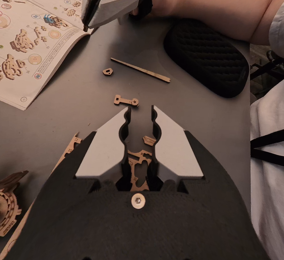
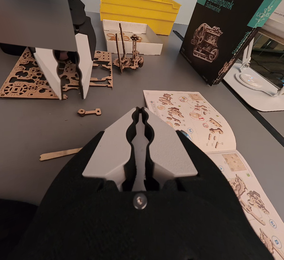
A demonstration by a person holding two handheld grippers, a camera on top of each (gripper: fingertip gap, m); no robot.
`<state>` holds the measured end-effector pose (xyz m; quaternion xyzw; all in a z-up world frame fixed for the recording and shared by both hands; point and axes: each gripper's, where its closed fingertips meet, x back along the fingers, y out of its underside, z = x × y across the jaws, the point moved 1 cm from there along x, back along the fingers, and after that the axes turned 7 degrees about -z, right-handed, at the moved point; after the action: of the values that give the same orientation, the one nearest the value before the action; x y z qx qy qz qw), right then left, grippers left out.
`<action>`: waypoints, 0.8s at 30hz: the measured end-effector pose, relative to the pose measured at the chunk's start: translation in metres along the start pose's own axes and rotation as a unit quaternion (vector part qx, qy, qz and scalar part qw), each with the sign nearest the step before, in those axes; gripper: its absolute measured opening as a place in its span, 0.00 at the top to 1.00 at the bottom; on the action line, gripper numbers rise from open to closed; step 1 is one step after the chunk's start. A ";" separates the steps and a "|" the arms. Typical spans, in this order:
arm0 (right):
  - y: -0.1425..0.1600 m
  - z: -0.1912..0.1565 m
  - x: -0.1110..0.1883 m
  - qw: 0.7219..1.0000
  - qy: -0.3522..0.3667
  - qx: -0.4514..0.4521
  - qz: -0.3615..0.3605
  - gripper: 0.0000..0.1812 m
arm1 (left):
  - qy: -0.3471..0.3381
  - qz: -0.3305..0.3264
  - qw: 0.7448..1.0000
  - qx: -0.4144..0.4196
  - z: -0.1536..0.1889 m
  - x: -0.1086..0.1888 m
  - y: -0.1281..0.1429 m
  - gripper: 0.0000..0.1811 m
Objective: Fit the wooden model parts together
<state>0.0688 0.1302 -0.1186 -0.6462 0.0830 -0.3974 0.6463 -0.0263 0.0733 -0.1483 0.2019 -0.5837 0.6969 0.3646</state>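
The key-shaped link piece (image 1: pixel 126 101) lies flat on the grey table (image 1: pixel 76 114) just ahead of my left gripper (image 1: pixel 140 106), a touch to the left of the gap, with its long axis running across my line of approach rather than along it: the square-holed end points left, the round end sits nearest my left fingertip (image 1: pixel 128 109). From the right wrist view the same piece (image 2: pixel 89 112) is off to the left of my right gripper (image 2: pixel 140 108), near but clearly apart, so the left side is the closer one. My left jaws stand apart with nothing between them, hovering low over the cut-out sheet (image 1: pixel 72 148). My right jaws are pressed together at the tips; I see nothing held there, and they point toward the instruction booklet (image 2: pixel 192 122). The thin wooden stick (image 1: pixel 140 70) lies diagonally farther out from the left, and close under the right gripper's left flank. A small tab piece (image 1: pixel 107 71) sits beside its near end. The half-built model (image 2: pixel 128 61) stands well back. I judge the next reach is a short slide forward and left, wrist turned so the fingers straddle the link's narrow shaft
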 end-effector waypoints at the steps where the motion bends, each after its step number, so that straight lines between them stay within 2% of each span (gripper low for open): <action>1: 0.000 0.000 0.000 1.000 0.000 -0.001 0.001 1.00 | 0.000 0.002 1.000 0.000 0.001 0.000 -0.001 0.86; 24: 0.000 -0.002 0.000 1.000 -0.006 0.001 -0.001 1.00 | -0.023 -0.012 1.000 -0.018 -0.002 0.000 0.002 0.87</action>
<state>0.0678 0.1289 -0.1190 -0.6478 0.0782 -0.3941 0.6472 -0.0279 0.0752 -0.1504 0.2183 -0.6017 0.6773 0.3627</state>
